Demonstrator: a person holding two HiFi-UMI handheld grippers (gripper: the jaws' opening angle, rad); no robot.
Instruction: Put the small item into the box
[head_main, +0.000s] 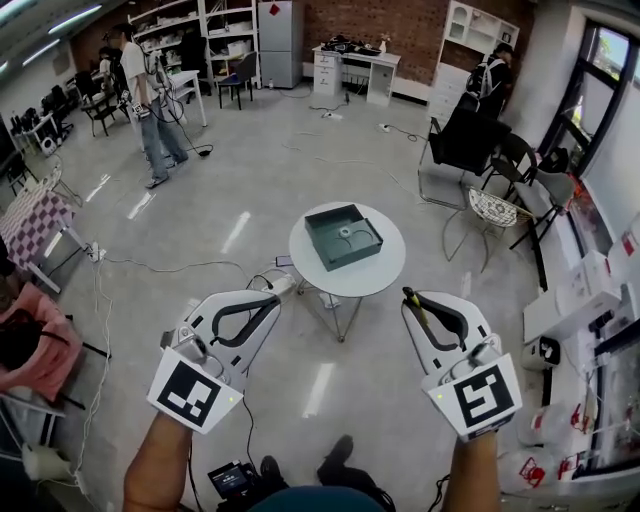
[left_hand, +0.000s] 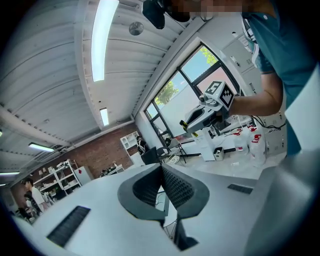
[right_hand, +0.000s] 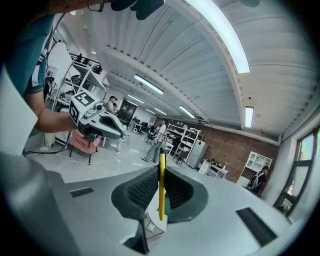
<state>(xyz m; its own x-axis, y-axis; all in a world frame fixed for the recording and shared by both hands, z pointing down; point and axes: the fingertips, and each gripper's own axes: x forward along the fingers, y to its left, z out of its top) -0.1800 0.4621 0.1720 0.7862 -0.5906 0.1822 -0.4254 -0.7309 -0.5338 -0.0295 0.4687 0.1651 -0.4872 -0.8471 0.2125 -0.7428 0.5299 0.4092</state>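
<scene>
A dark green open box (head_main: 343, 236) sits on a small round white table (head_main: 392, 272) ahead of me. A pale ring-shaped thing lies inside it. My right gripper (head_main: 408, 297) hovers short of the table's near right edge, shut on a thin yellow stick-like item (head_main: 416, 307). In the right gripper view that yellow item (right_hand: 161, 185) stands upright between the pads of the right gripper (right_hand: 161, 192). My left gripper (head_main: 272, 298) is held level with it at the table's near left. The jaws of the left gripper (left_hand: 161, 185) are pressed together with nothing between them.
Black chairs and a white mesh chair (head_main: 498, 208) stand right of the table. White boxes (head_main: 580, 290) line the right wall. A pink-draped chair (head_main: 35, 340) is at my left. Cables cross the floor, and a person (head_main: 148, 100) stands far back left.
</scene>
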